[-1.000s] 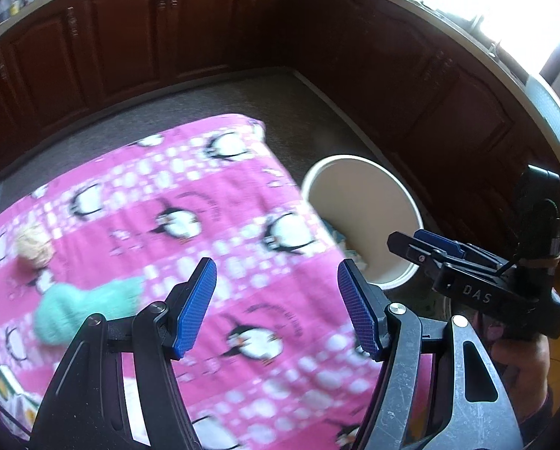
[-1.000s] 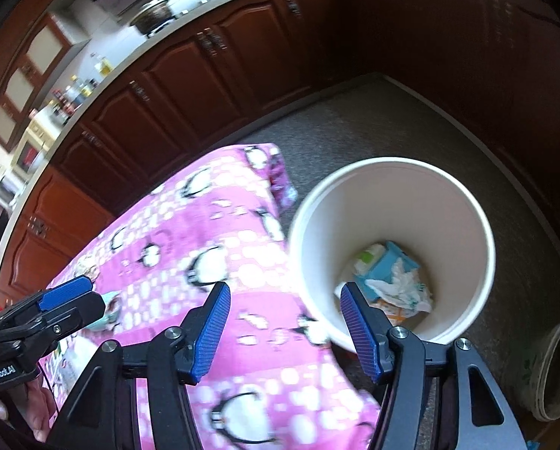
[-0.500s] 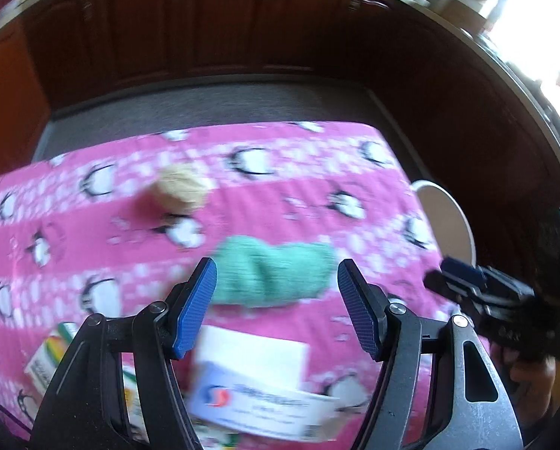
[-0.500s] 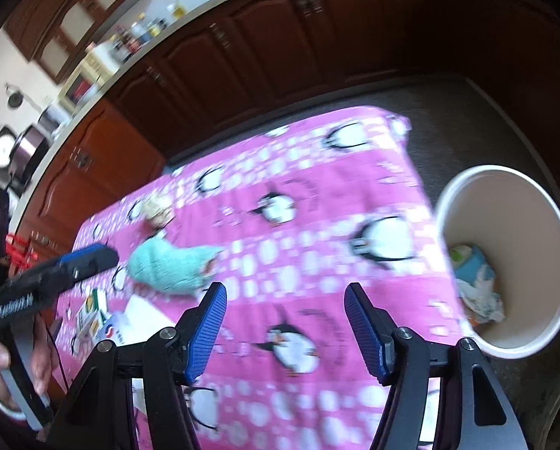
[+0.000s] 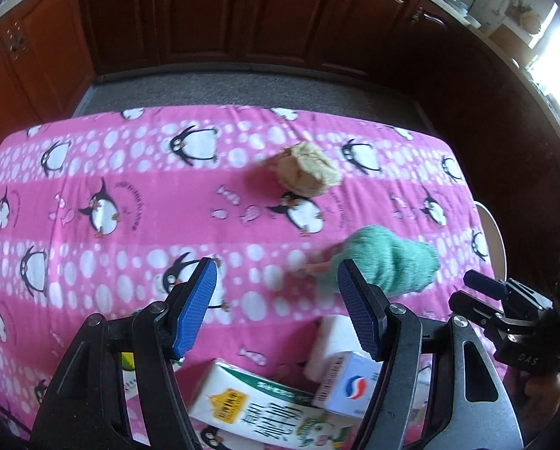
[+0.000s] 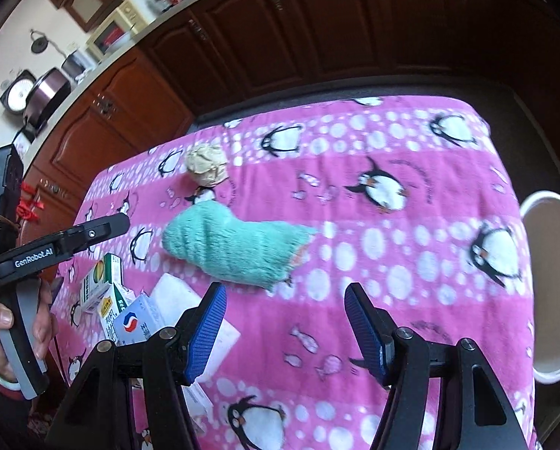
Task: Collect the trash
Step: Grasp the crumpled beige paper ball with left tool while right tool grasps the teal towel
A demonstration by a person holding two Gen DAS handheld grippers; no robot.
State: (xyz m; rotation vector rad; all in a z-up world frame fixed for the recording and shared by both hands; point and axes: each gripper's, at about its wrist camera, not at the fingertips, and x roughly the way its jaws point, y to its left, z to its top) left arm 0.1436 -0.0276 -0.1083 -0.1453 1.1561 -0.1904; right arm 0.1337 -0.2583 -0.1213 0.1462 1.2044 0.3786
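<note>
Trash is lying scattered over the worktop [image 5: 92, 172], which is wearing a pink penguin-print cloth. Both claws are hanging above it, spread wide and gripping nothing. The left claw [image 5: 276, 309] is hovering over the near part of the cloth; just beyond its right finger a fuzzy green sock [image 5: 388, 262] is lying on its side, and farther back, near it but apart, a crumpled beige paper ball [image 5: 306, 174] is sitting by a penguin. Under that claw, at the near edge, a green-and-white carton [image 5: 253, 408] is lying flat, touching a small white box with a red-and-blue logo [image 5: 349, 384]. The right claw [image 6: 285, 324] is hovering over open cloth, with the green sock [image 6: 234, 249] just ahead of its left finger and the paper ball [image 6: 206, 165] beyond that. Off to its left the cartons [image 6: 103, 287] and the logo box [image 6: 137, 320] are bunching together beside a sheet of white paper [image 6: 174, 296]. A white bin [image 6: 553, 285] is standing on the floor just past the right edge of the worktop; its contents are not showing from here.
</note>
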